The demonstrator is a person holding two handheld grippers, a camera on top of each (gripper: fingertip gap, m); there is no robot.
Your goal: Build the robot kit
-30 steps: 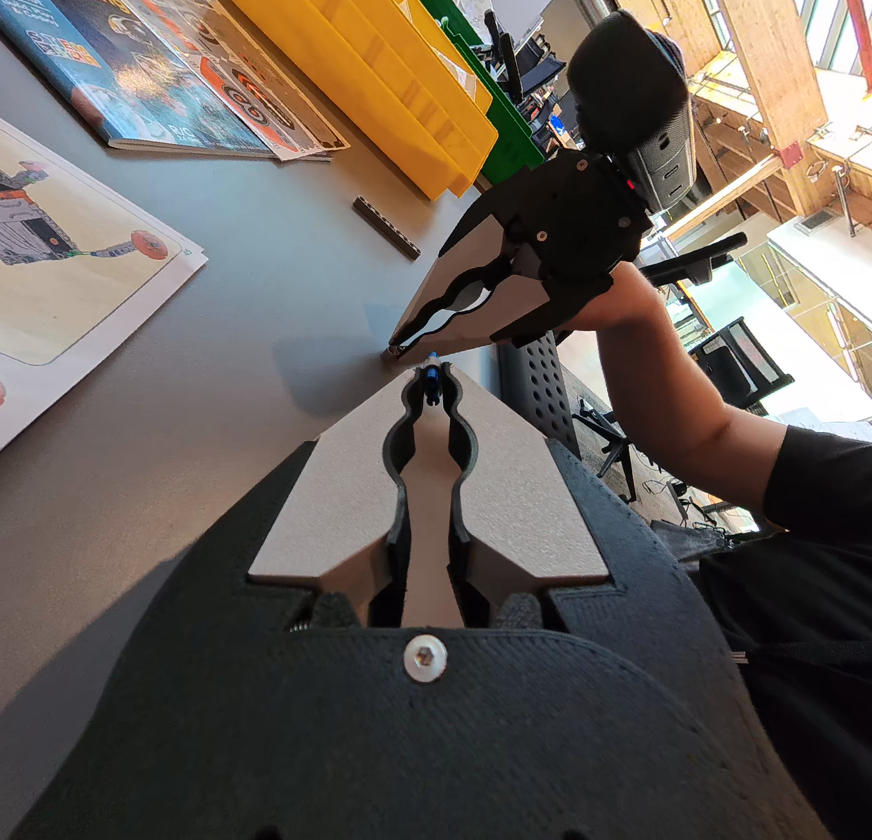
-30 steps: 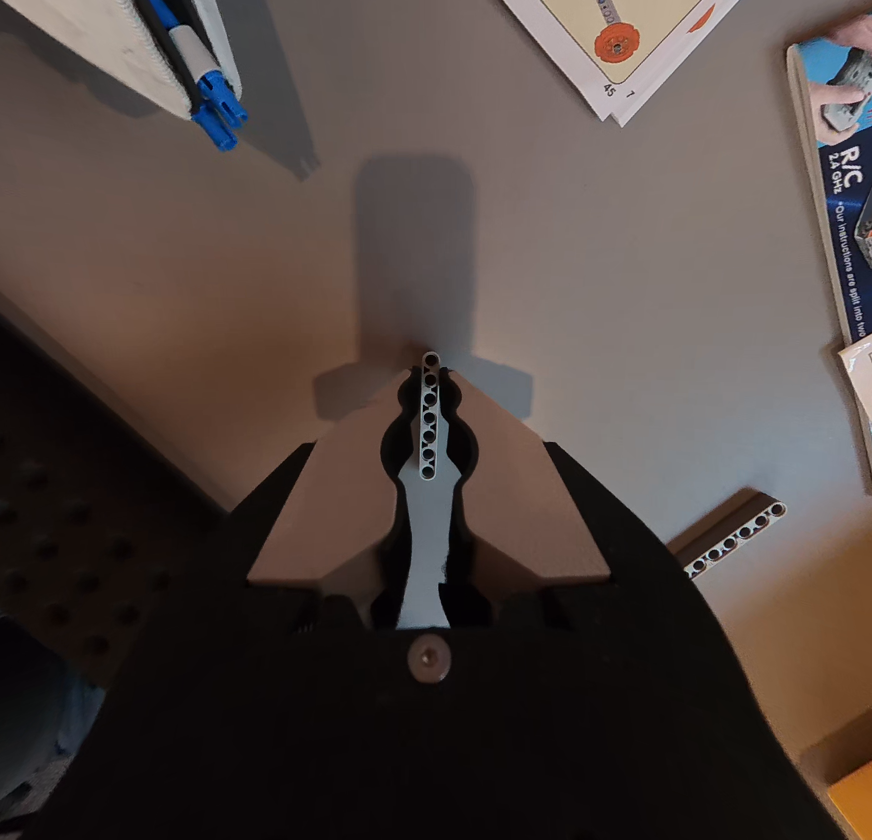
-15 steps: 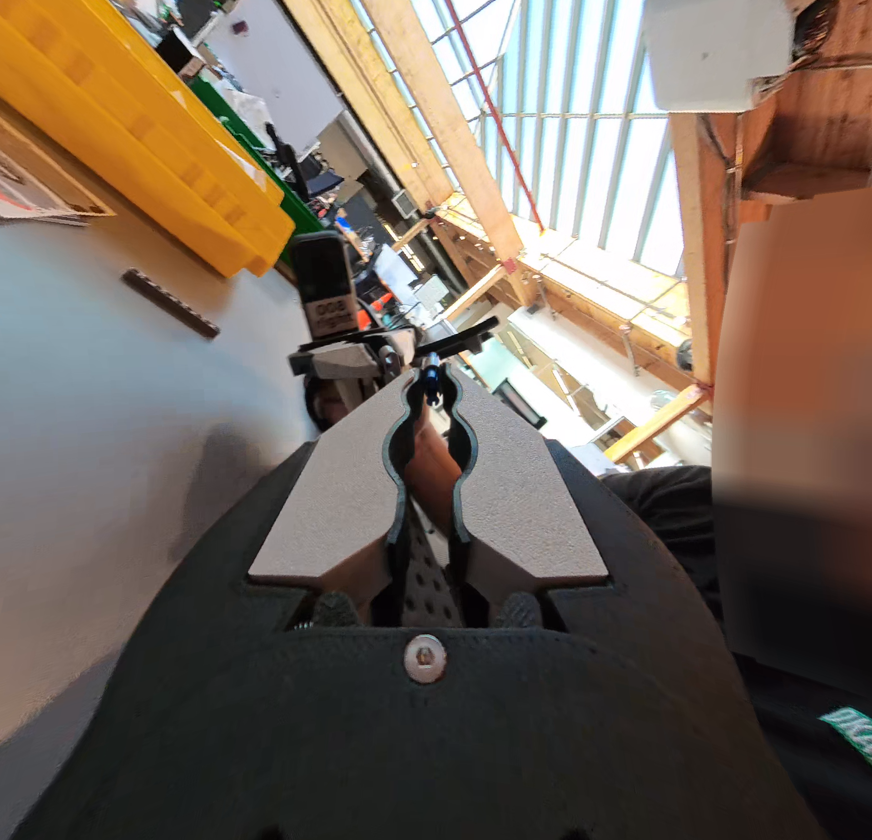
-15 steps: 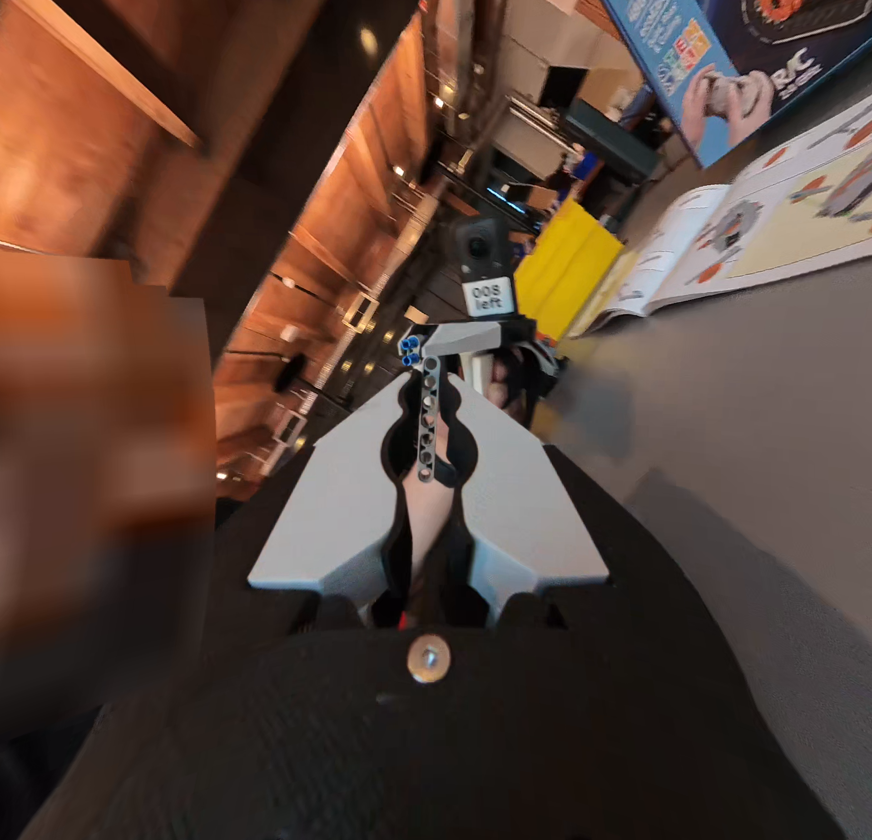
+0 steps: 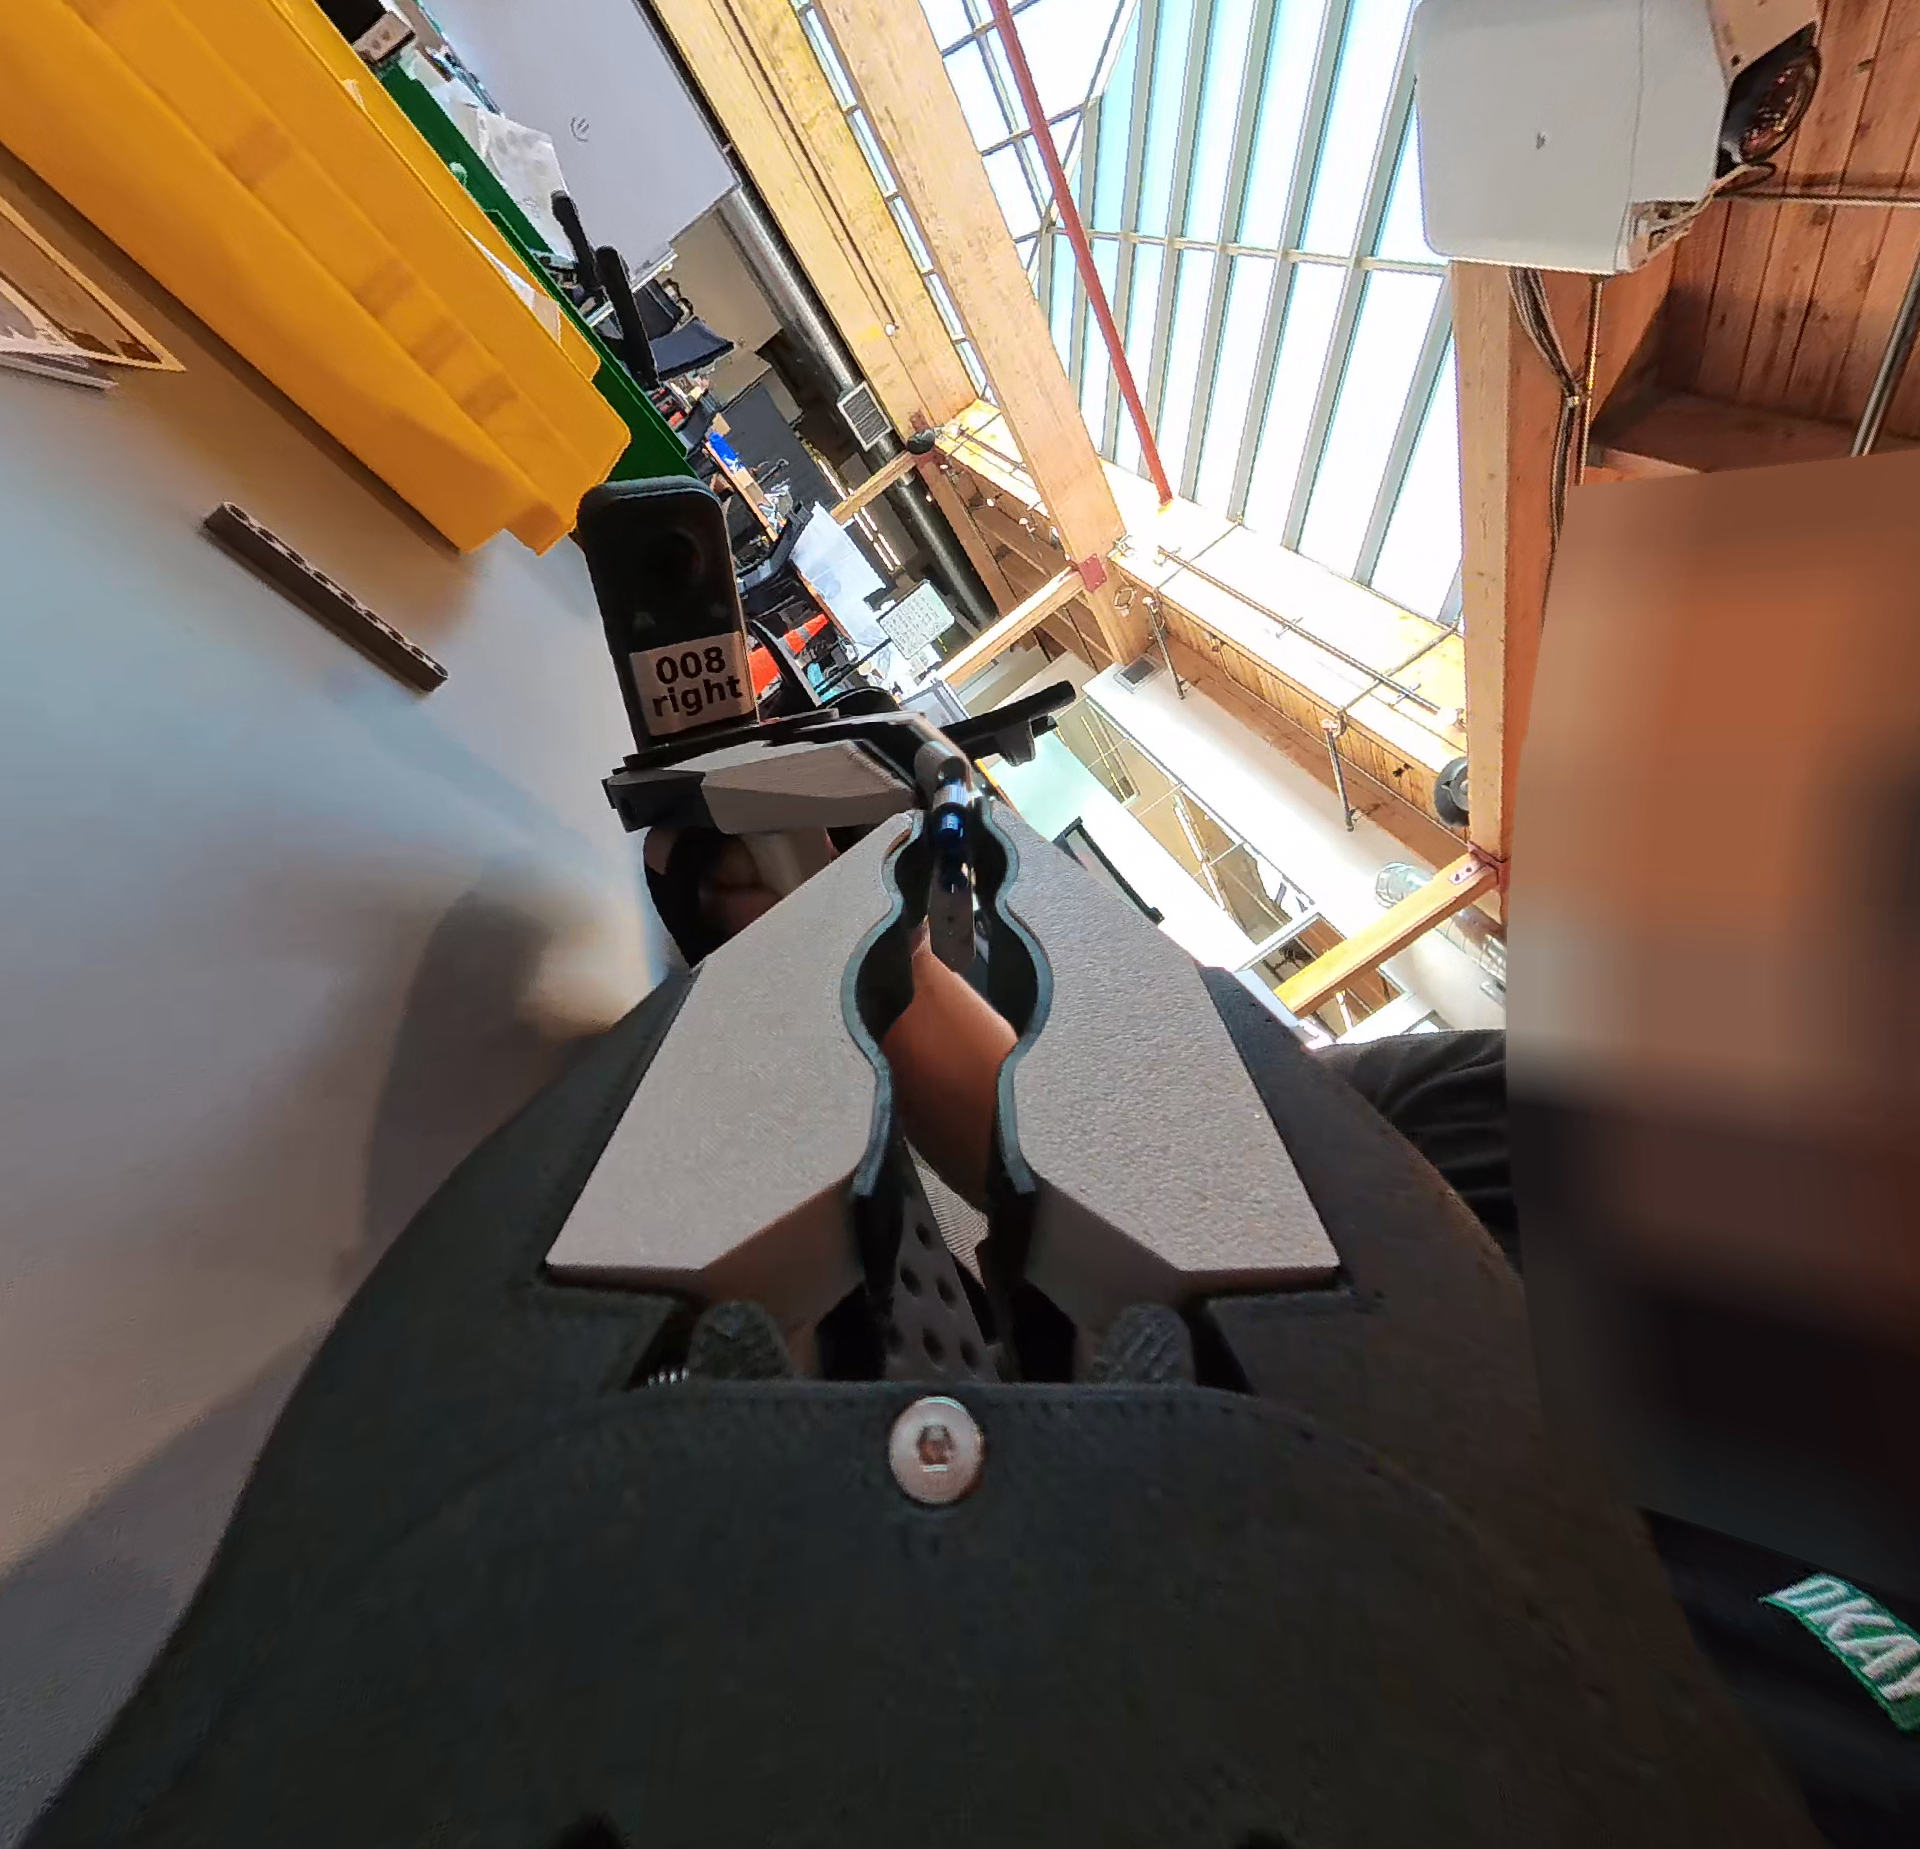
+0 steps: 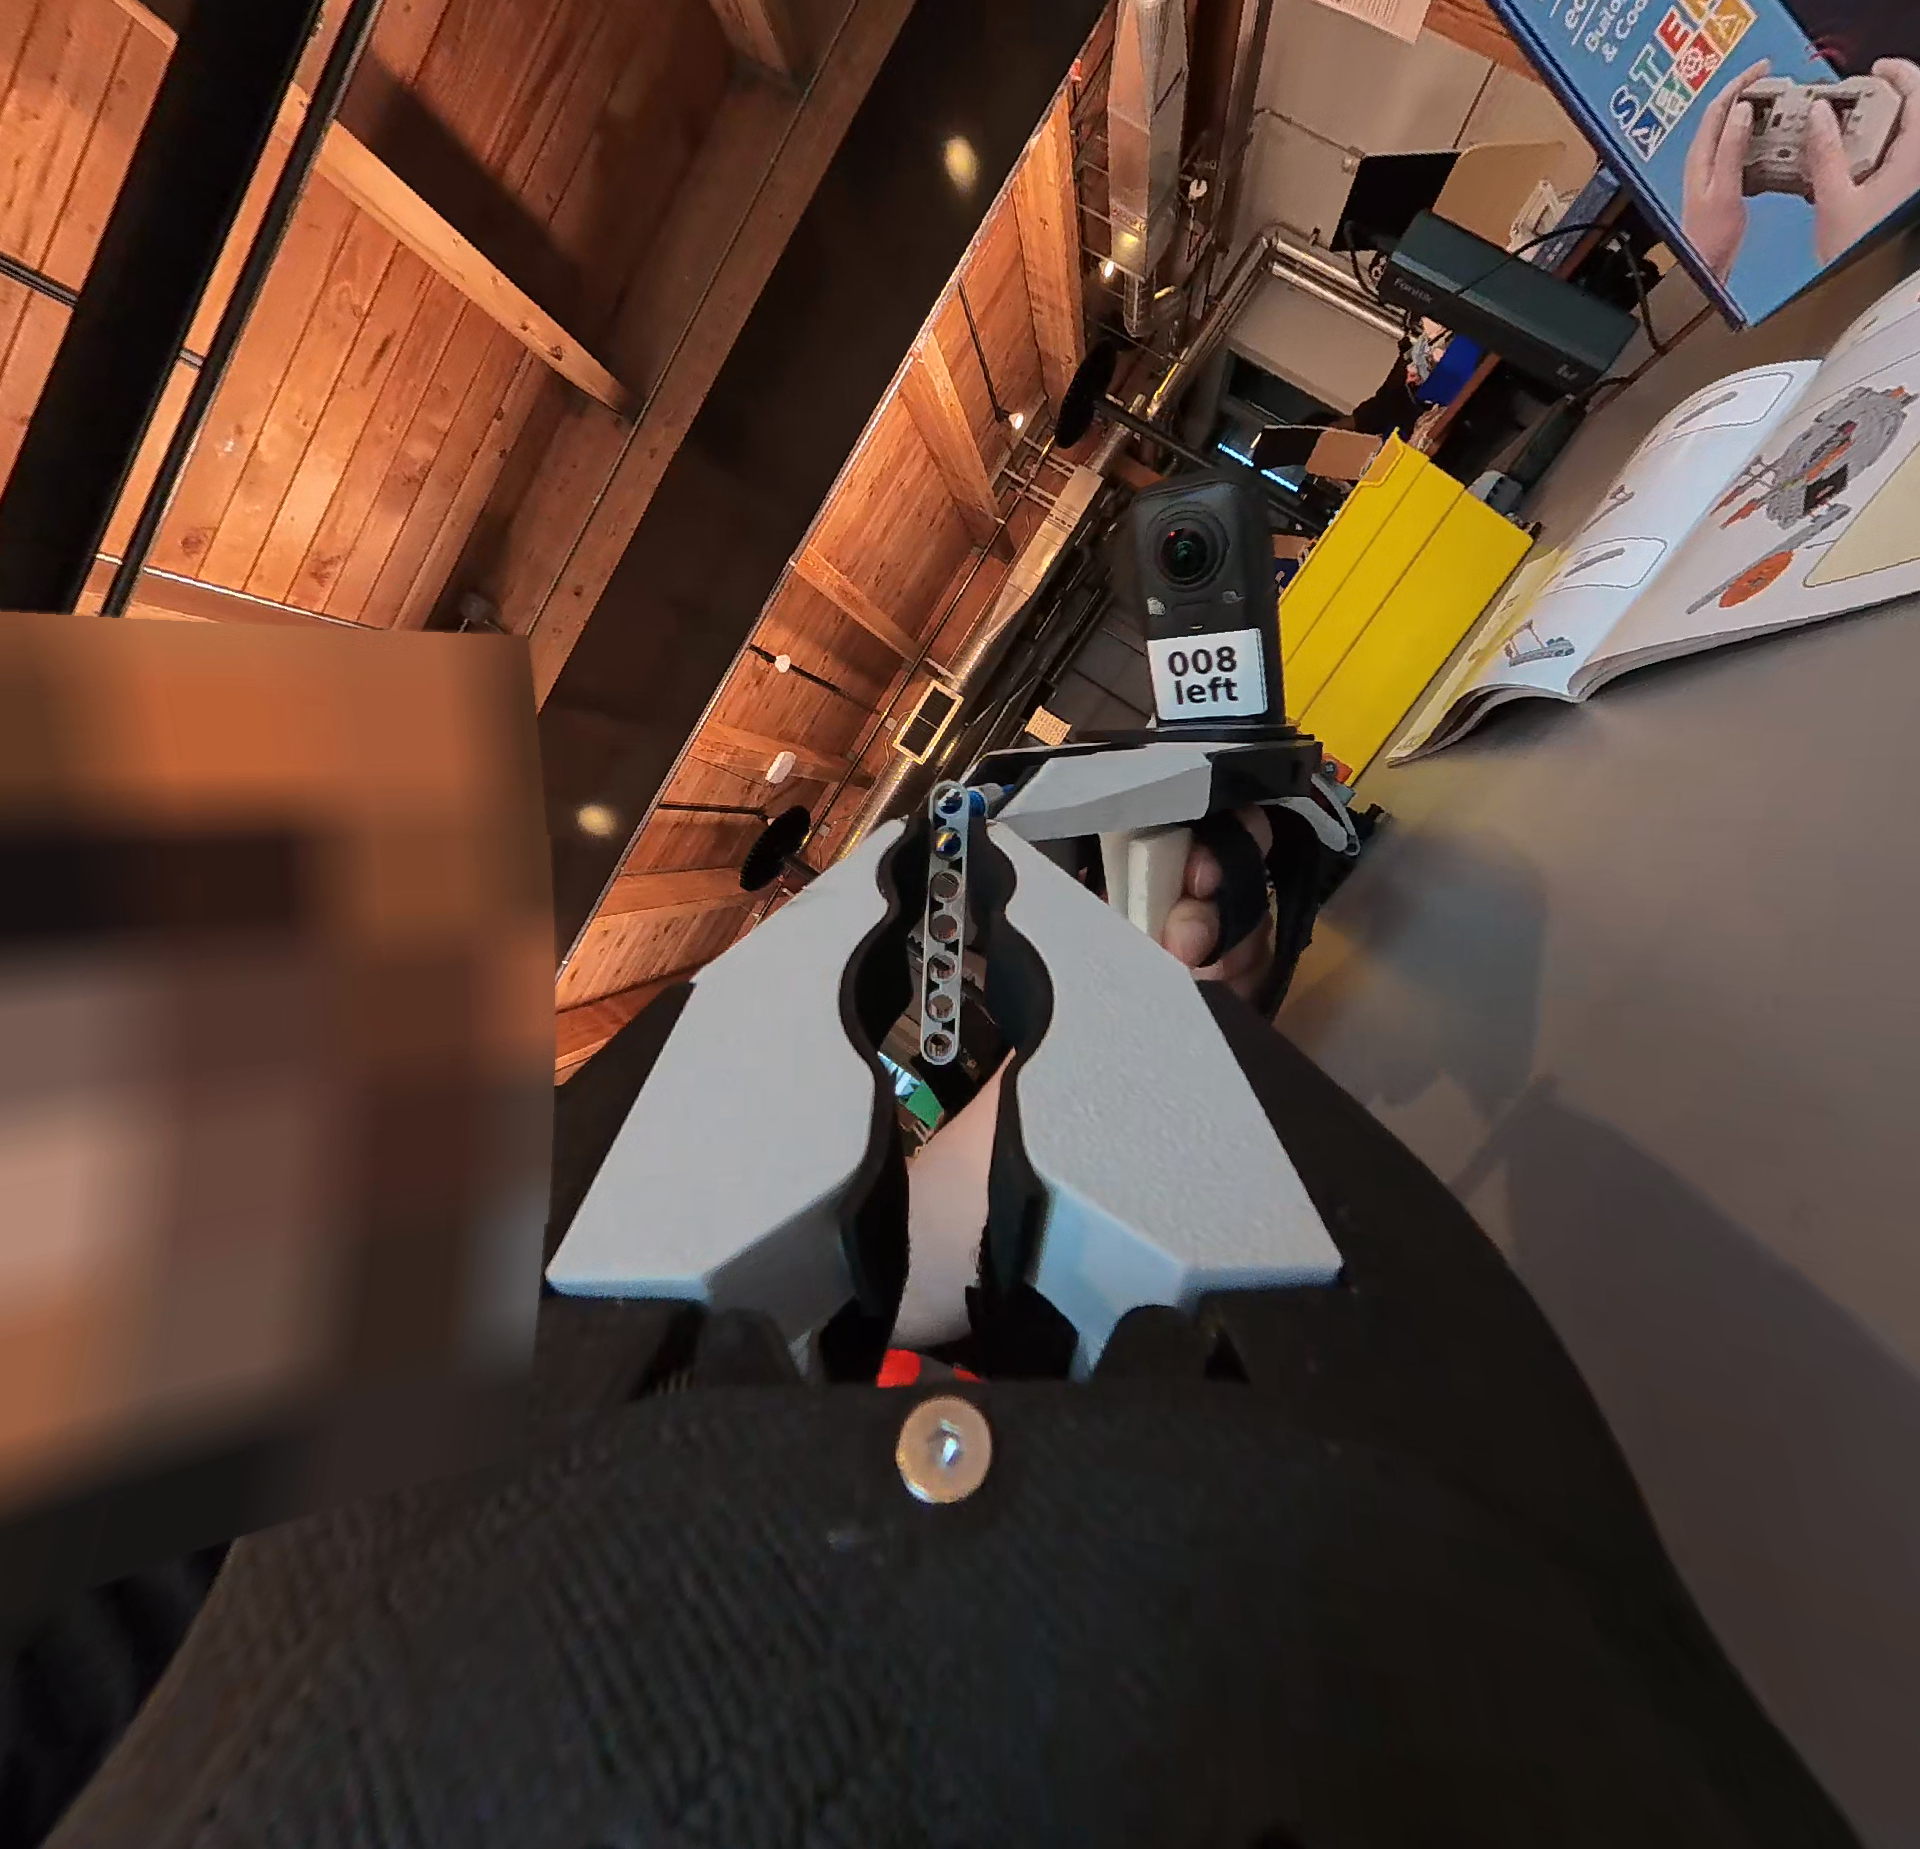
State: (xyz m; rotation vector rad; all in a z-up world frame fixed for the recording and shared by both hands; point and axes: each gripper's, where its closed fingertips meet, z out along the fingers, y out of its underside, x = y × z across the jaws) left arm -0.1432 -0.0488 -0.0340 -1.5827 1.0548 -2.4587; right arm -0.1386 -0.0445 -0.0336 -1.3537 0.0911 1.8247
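- Here, the left gripper (image 5: 948, 843) was clenched on a blue pin (image 5: 948, 831), raised off the grey table (image 5: 208, 916).
- The right gripper (image 6: 951, 833) gripped a grey holed beam (image 6: 943, 926); pin and beam tips met.
- A dark beam (image 5: 322, 594) lay at ten o'clock, beside yellow bins (image 5: 291, 220).

The left gripper (image 5: 943, 843) is raised off the table, its fingers (image 5: 769, 1051) drawn close together and pinching a small blue pin at the tips. The right gripper (image 6: 954, 833) faces it, fingers (image 6: 1143, 1072) likewise nearly closed, clamping a grey beam that stands up past the tips. The two grippers meet tip to tip (whether the held parts touch is hard to tell). A hand (image 6: 1210, 900) wraps the left gripper's handle; a bare forearm (image 5: 940, 1051) shows behind the left fingers.
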